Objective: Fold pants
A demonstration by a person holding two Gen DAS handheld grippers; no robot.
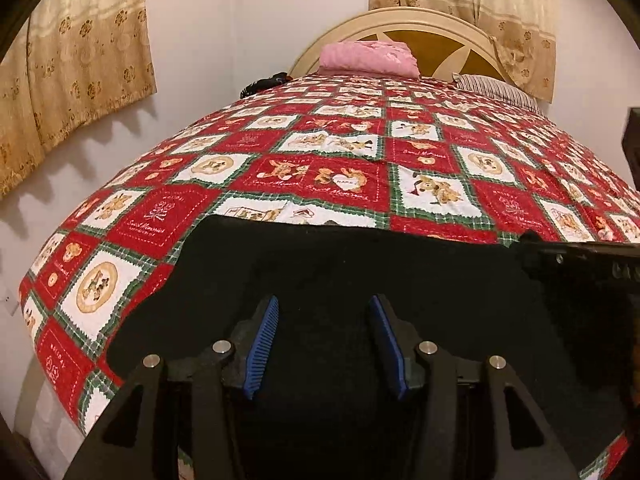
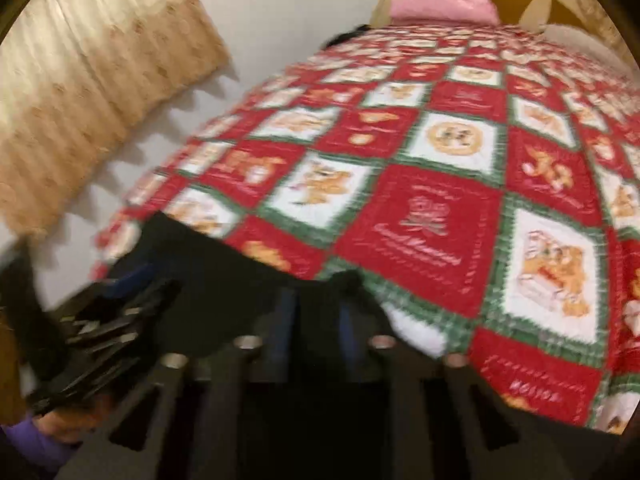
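The black pants (image 1: 360, 264) lie spread flat on the near end of the bed, over the red patchwork quilt (image 1: 328, 168). My left gripper (image 1: 324, 344) hovers just above the pants with its blue-padded jaws apart and nothing between them. My right gripper shows at the right edge of the left wrist view (image 1: 580, 256), low over the pants' edge. The right wrist view is blurred: my right gripper (image 2: 316, 320) has its blue pads a small gap apart with dark pants fabric (image 2: 224, 280) around them; a grip is unclear. The left gripper (image 2: 120, 312) shows at the left there.
A folded pink cloth (image 1: 370, 58) and a striped pillow (image 1: 500, 90) lie by the cream headboard (image 1: 420, 24). A dark item (image 1: 264, 82) sits at the far left bed edge. Beige curtains (image 1: 72, 64) hang on the white wall left of the bed.
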